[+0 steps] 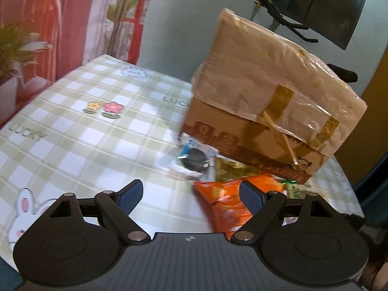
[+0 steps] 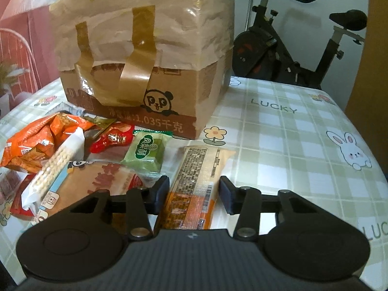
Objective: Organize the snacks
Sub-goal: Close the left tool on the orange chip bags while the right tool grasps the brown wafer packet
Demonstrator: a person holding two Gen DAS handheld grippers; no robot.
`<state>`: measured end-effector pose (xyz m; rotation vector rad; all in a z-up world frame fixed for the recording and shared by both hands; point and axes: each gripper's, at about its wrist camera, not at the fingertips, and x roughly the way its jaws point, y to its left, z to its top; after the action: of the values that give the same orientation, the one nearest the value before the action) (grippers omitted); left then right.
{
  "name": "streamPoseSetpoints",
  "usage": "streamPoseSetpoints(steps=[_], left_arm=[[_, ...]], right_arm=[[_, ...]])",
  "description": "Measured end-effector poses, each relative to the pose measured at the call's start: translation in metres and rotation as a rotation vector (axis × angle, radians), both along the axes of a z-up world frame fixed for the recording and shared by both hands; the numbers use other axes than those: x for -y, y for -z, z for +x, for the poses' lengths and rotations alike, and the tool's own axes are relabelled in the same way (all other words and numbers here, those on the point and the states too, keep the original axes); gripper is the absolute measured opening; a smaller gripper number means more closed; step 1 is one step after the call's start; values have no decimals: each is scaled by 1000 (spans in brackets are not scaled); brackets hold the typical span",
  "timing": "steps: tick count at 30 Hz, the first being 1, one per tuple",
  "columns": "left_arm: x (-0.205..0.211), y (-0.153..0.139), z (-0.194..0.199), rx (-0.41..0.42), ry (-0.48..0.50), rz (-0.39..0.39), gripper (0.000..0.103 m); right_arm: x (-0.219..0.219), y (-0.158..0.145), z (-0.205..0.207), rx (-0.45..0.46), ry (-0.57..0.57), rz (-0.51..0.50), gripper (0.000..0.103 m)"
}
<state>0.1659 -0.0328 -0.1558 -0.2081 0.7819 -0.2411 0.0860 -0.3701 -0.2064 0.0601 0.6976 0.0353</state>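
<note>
A taped cardboard box (image 2: 145,72) stands on the checked tablecloth; it also shows in the left wrist view (image 1: 266,101). Snack packets lie in front of it. My right gripper (image 2: 194,194) is open, its jaws on either side of a long orange-and-tan packet (image 2: 196,184) lying on the table, a small gap on each side. Left of it lie a green packet (image 2: 148,151), a red packet (image 2: 114,139), an orange crisp bag (image 2: 36,143), a bread packet (image 2: 97,184) and a white cracker pack (image 2: 55,167). My left gripper (image 1: 191,194) is open and empty above the table, beside the orange bag (image 1: 225,203) and near a cookie packet (image 1: 194,160).
An exercise bike (image 2: 291,48) stands behind the table's far edge. A red printed curtain (image 1: 36,36) hangs at the left. The tablecloth (image 2: 303,145) is bare to the right of the box, and left of the snacks in the left wrist view (image 1: 84,133).
</note>
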Motion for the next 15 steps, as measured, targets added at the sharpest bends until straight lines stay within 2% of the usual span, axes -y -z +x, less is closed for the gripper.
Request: streamPoseSetpoints(steps=[4, 9, 15], left_arm=[[22, 0, 9, -28, 44, -25, 88], [60, -1, 15, -27, 108, 4, 89], [79, 15, 24, -60, 103, 31, 89]], right_arm=[[4, 4, -3, 21, 11, 35, 48], [7, 6, -5, 31, 10, 55, 48], [8, 7, -7, 36, 9, 66, 47]])
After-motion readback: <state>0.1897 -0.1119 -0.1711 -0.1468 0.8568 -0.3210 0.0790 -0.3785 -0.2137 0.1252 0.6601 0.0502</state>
